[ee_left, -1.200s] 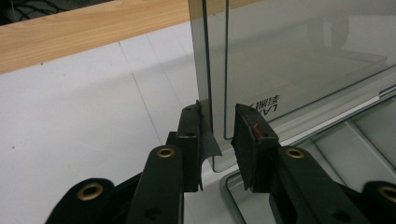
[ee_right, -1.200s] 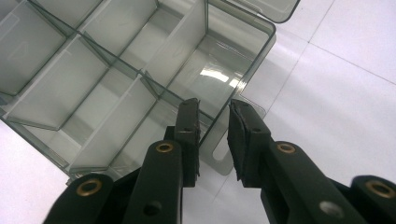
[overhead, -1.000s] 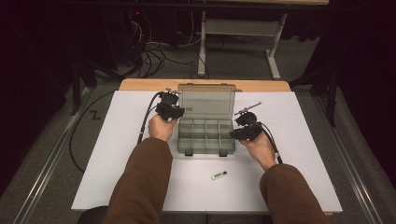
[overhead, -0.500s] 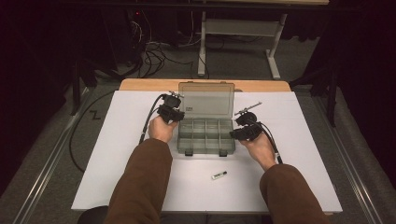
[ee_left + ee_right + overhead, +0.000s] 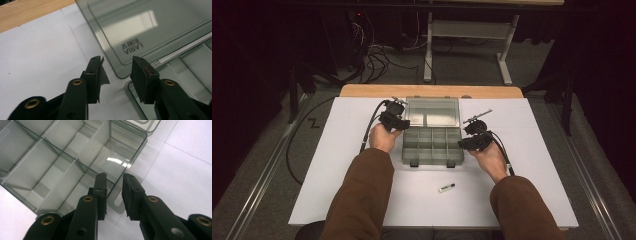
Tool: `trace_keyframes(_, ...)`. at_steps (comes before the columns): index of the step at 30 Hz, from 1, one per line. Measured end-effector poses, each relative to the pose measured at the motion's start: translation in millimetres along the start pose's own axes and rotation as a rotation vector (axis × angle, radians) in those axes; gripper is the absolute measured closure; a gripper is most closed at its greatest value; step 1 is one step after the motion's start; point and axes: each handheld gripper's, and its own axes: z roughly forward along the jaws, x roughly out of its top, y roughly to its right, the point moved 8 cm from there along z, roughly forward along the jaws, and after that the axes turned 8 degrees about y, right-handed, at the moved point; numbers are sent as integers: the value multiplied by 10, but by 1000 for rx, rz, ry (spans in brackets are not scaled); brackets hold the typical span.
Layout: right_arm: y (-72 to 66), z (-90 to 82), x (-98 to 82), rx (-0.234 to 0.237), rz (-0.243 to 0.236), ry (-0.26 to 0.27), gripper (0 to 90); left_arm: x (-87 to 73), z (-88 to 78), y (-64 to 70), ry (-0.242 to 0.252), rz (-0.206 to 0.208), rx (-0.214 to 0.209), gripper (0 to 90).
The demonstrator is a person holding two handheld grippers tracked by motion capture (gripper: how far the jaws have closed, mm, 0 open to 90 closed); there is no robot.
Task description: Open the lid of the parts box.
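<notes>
Little has moved: left gripper (image 5: 116, 72) and right gripper (image 5: 113, 188), both part-open and empty, still flank the open organiser box (image 5: 432, 145), lid back.

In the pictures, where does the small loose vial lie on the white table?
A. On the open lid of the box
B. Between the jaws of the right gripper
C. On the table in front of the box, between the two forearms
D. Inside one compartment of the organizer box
C: in the high view the small vial lies on the white table, nearer the person than the organizer box.
</notes>
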Motion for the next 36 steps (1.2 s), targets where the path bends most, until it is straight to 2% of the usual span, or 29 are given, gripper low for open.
trace_keyframes(7, 6, -1, -2, 3, -1, 2, 748, -21, -37, 39, -18, 20, -17, 469)
trace_keyframes(16, 1, -2, 0, -4, -4, -1, 747, -34, -187, 48, -44, 28, -34, 460)
trace_keyframes(20, -2, -1, 1, -10, -27, 8, 743, -48, -240, 48, -65, 2, -60, 451)
trace_keyframes(27, -17, -41, 21, -2, -39, 29, 750, -63, -374, 67, -71, 18, -80, 449)
trace_keyframes(32, -23, -123, 21, 15, -48, 53, 740, -112, -435, 77, -43, 36, -87, 456)
trace_keyframes(34, -17, -157, 4, 18, -45, 61, 736, -153, -459, 82, -35, 25, -90, 457)
trace_keyframes(36, -13, -164, -2, 21, -47, 66, 735, -172, -478, 77, -27, 32, -89, 457)
